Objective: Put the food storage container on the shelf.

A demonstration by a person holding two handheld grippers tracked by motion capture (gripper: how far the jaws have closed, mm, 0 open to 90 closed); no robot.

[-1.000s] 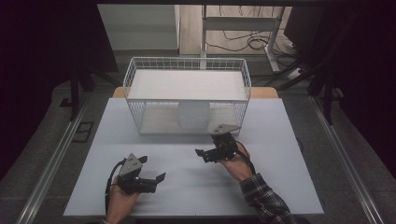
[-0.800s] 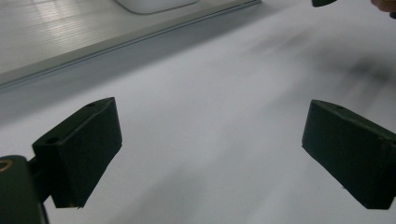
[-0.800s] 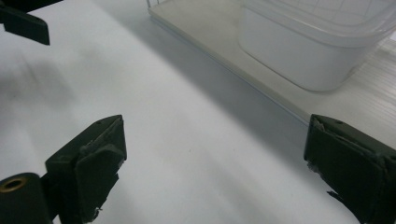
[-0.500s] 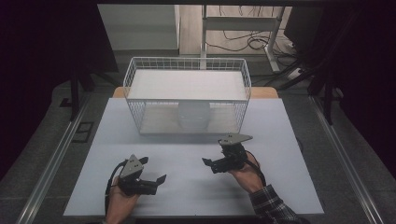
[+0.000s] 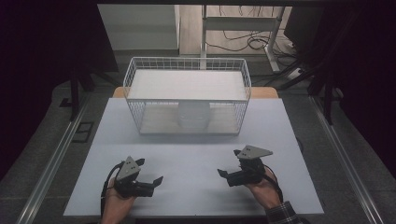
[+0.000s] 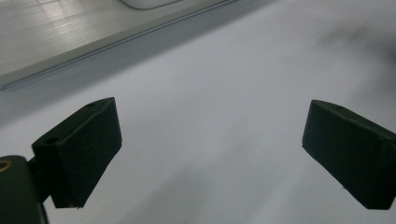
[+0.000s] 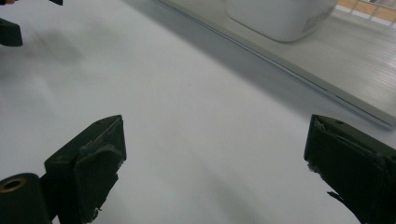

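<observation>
I have both grippers low over the table (image 5: 187,163), left (image 5: 156,181) and right (image 5: 223,173), jaws spread wide, holding nothing; the white tub (image 5: 194,115) sits inside the wire basket (image 5: 135,112), well apart from them

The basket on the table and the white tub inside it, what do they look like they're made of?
Basket: apparently white-coated metal wire, judging by its thin open grid. White tub: probably matte plastic, smooth and opaque with rounded corners, though seen through the mesh it stays uncertain.
</observation>
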